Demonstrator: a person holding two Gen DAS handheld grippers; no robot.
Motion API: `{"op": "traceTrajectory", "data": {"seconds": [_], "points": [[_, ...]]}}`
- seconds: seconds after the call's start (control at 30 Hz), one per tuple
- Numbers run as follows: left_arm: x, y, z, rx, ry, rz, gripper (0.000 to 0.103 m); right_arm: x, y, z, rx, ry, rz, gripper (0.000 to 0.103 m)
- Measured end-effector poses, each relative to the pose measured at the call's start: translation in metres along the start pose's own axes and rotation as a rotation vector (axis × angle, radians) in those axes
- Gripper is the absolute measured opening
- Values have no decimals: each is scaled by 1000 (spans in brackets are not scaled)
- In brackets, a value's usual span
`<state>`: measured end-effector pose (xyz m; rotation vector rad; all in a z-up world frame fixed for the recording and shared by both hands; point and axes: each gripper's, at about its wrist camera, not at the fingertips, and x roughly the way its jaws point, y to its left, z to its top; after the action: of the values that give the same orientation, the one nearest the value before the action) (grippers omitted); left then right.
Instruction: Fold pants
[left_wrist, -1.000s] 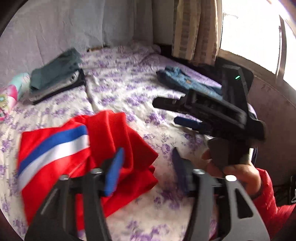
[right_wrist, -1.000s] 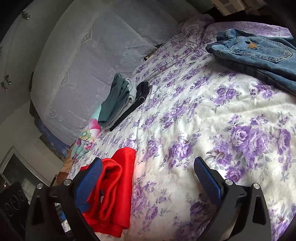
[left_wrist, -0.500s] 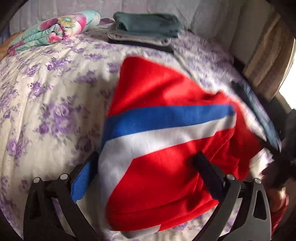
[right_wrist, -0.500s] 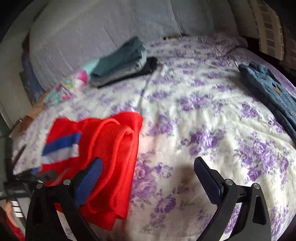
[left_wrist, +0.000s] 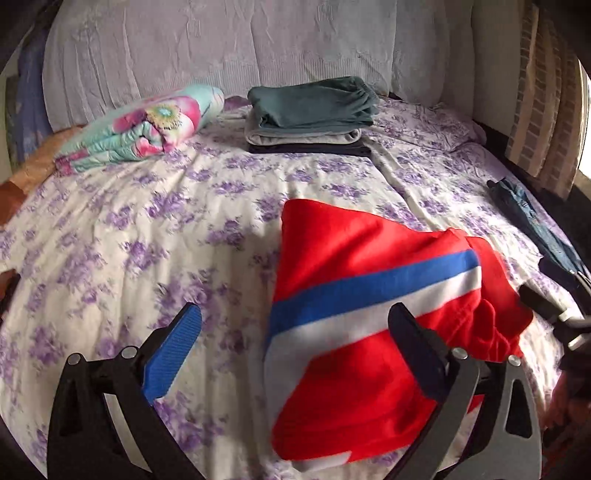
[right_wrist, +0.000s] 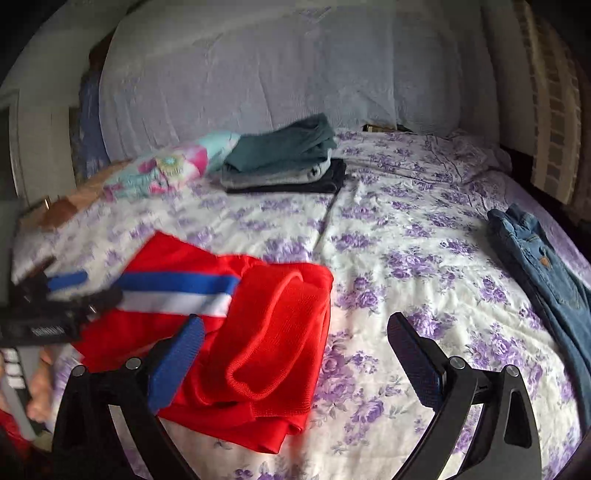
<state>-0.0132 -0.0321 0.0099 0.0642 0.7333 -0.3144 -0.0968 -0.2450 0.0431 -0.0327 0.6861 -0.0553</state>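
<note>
Red pants (left_wrist: 354, 288) with a blue-and-white stripe lie bunched on the floral bedsheet (left_wrist: 147, 229), near side of the bed, roughly centre; in the right wrist view the same pants (right_wrist: 258, 332) show a rolled hem or waistband edge humped up on the right of the heap, stripe panel lying flatter to the left; left gripper (left_wrist: 295, 354) has its jaws spread wide with nothing clamped, right-hand finger hanging over the striped part of the cloth, left-hand finger over bare sheet, contact with the fabric cannot be told; right gripper (right_wrist: 295, 354) also stands apart and empty, its left-hand finger over the red heap, the other over bare sheet; step in hand looks like the start of the fold, pants set down but not yet spread flat, both tools free and lining up for a grab; next move likely calls for each gripper to pinch an edge or corner of the heap, left on the stripe side, right on the humped edge, then pull apart to flatten before any fold; risk is pinching several layers at once since the cloth is doubled over itself; stack of folded clothes (left_wrist: 310, 114) sits at the far side by the backrest, floral rolled blanket (left_wrist: 144, 129) just beside it, blue jeans (right_wrist: 546, 273) well apart at the right edge, presumably waiting.
</note>
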Motion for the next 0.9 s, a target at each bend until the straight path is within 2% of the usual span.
{"op": "traceTrajectory", "data": {"seconds": [0.03, 0.07, 0.13, 0.2, 0.33, 0.43, 0.57, 0.63, 0.67, 0.77, 0.8, 0.9], "points": [[6, 0, -3, 8, 14, 6, 99, 24, 7, -5, -37, 97, -34, 99], [14, -1, -6, 17, 29, 14, 99, 37, 5, -8, -24, 162, -6, 100], [26, 2, -13, -8, 68, 2, 99, 37, -12, -8, 63, 150, 75, 100], [22, 7, -12, -31, 47, -3, 99, 46, -24, -12, 129, 186, 139, 100], [22, 6, -15, -32, 50, -3, 99, 45, -27, -14, 157, 178, 166, 100], [19, 5, -16, -21, 38, 10, 99, 27, -24, -14, 147, 107, 140, 99], [19, 6, -16, -25, 35, 8, 99, -26, -20, -17, 111, -161, 157, 100], [19, 7, -16, -27, 36, 6, 99, -34, -12, -18, 72, -200, 155, 100], [19, 6, -16, -26, 35, 7, 99, -27, -7, -16, 45, -163, 136, 100], [18, 7, -16, -24, 33, 14, 99, 14, 16, -11, -62, 62, 28, 99], [18, 6, -16, -24, 32, 18, 99, 20, 19, -11, -76, 88, 24, 99], [17, 8, -17, -26, 28, 19, 99, 18, 13, -14, -42, 71, 53, 99]]}}
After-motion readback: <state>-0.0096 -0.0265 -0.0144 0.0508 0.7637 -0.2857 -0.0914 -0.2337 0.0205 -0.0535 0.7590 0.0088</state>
